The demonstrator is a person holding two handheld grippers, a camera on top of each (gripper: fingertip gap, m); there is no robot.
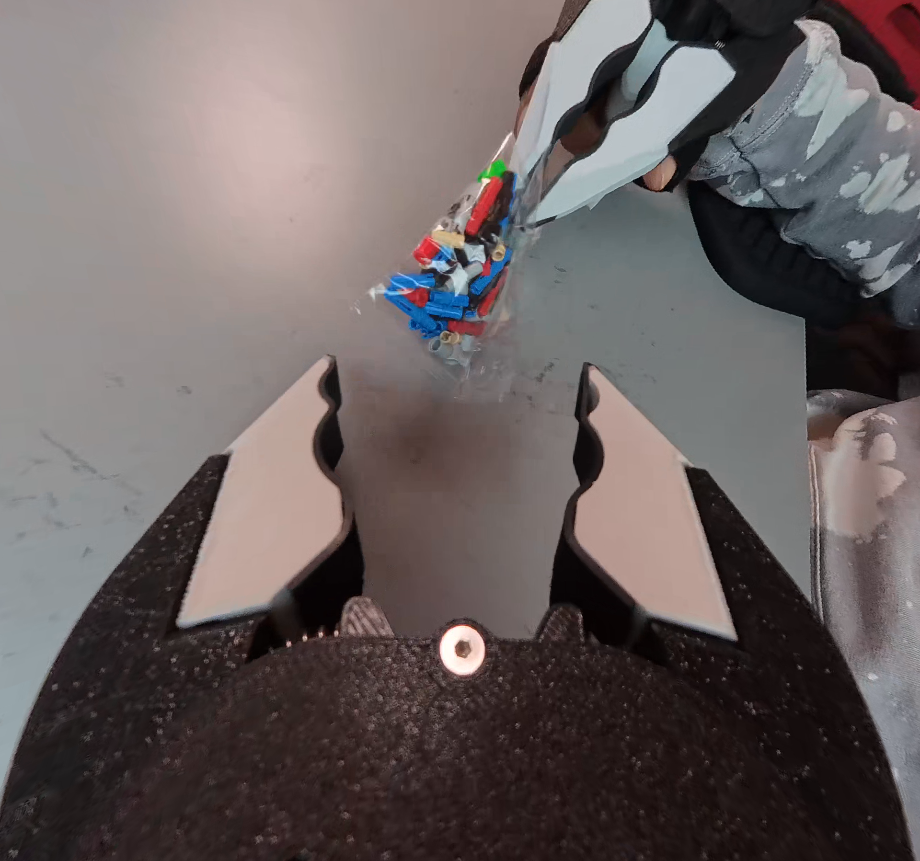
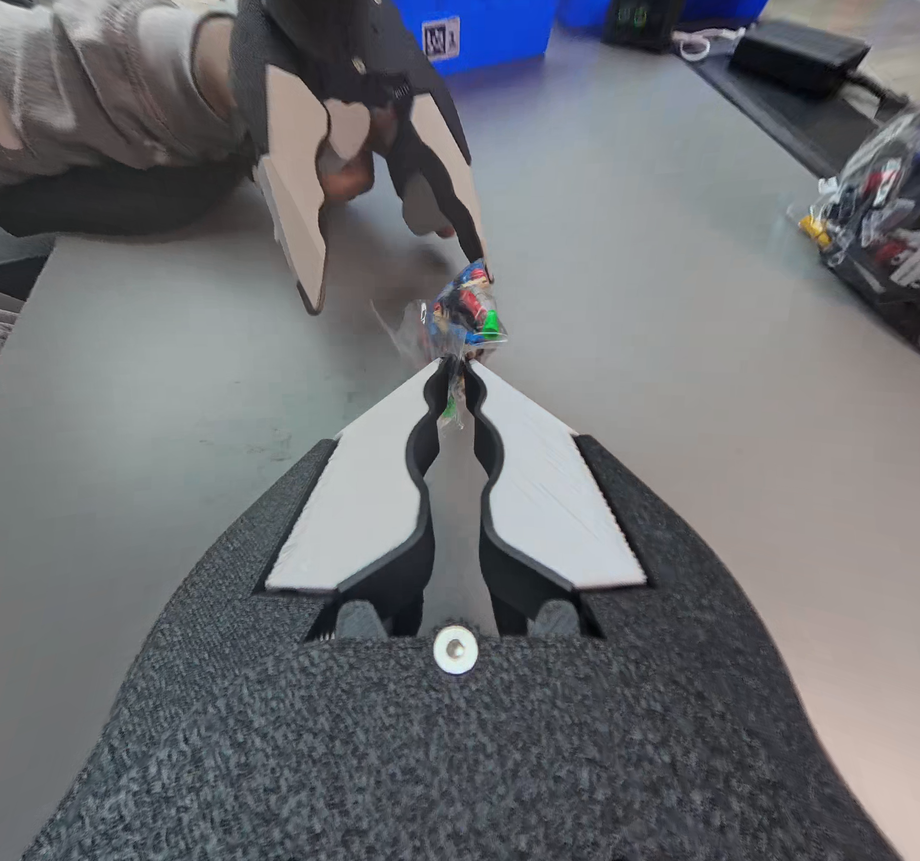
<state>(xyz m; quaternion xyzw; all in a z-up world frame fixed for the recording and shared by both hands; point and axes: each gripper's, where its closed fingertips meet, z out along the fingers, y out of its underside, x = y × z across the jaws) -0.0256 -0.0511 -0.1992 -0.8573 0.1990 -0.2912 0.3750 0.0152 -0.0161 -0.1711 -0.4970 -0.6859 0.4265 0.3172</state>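
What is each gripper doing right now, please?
Left gripper: open, holding nothing, next to the bag.
Right gripper: shut on the clear bag of small plastic parts, pinching its top.

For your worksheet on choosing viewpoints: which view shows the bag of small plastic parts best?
Left wrist view: the bag hangs side-on and sharp from the right gripper. Right wrist view shows it end-on, bunched and blurred.

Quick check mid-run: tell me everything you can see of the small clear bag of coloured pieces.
The small clear bag is thin crinkly plastic, packed with tiny blue, red, black, grey, tan and green pieces bunched low. The right gripper is shut on its gathered top, so it hangs over the grey table; contact underneath cannot be judged. The left gripper is open beside it, one fingertip at the bag's far side; contact there is unclear.
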